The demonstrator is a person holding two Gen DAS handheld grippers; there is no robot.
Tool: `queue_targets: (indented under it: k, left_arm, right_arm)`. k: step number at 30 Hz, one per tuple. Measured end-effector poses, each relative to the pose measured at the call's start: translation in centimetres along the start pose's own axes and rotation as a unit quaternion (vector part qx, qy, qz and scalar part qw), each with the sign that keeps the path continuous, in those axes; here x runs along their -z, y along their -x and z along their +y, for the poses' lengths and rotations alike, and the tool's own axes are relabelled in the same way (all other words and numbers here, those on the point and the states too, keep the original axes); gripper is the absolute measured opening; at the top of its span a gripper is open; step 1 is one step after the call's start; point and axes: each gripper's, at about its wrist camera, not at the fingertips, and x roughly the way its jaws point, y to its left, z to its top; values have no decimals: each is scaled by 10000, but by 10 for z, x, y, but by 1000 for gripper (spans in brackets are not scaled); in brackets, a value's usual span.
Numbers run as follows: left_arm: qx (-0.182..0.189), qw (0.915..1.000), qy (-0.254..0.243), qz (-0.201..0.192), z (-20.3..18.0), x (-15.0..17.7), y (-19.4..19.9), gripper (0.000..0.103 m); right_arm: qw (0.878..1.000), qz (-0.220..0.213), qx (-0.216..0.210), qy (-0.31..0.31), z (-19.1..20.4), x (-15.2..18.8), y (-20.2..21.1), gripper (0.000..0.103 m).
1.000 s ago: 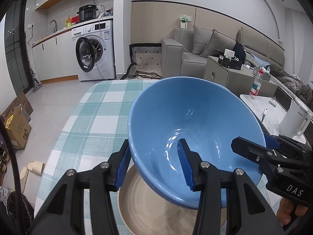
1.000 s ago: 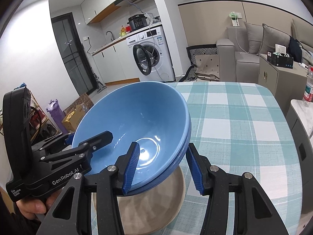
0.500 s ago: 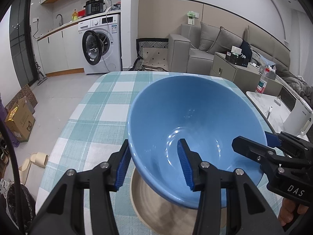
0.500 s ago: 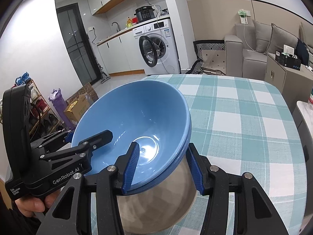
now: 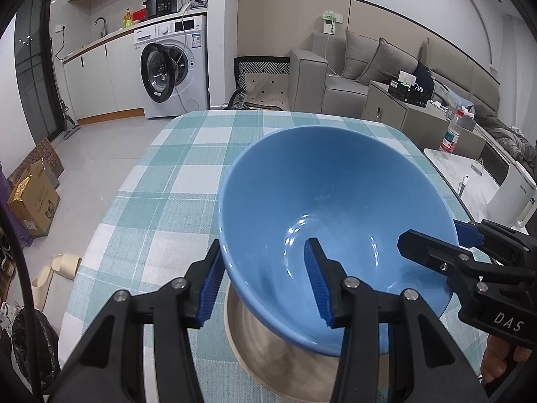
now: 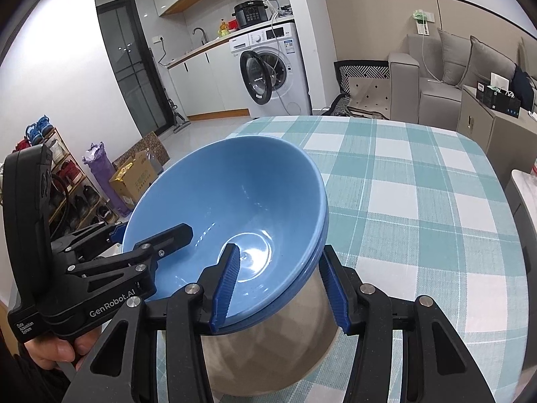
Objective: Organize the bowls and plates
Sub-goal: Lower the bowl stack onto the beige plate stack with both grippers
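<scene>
The blue bowl [image 5: 335,221] is held tilted just above a beige plate [image 5: 285,366] near the table's [image 5: 174,174] near edge, the left gripper [image 5: 265,282] pinching its left rim and the right gripper [image 6: 278,288] pinching its right rim, one pad inside, one outside.

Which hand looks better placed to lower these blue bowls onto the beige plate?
Probably the right. The right hand-held gripper visibly clamps both rims of the stacked blue bowls, with the beige plate right beneath it. The left hand-held gripper also grips the rim, but its view shows only one.
</scene>
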Motion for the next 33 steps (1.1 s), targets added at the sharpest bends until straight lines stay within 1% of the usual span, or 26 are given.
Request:
queue_targets:
  k: [9,24,33]
  left_arm:
    - [60,9998,11,167,-1,5,-9,46]
    - [101,9999,-39,112,-7,4,-5,48]
    - [131,9998,3,131,-6,2,-3,48]
  right_arm:
    - [10000,37,31,-22,-1,1,0,51]
    - [9999,91,86,-53,-8,2,-3,51]
    - [9998,160,26,-70,-10,4,-7,51]
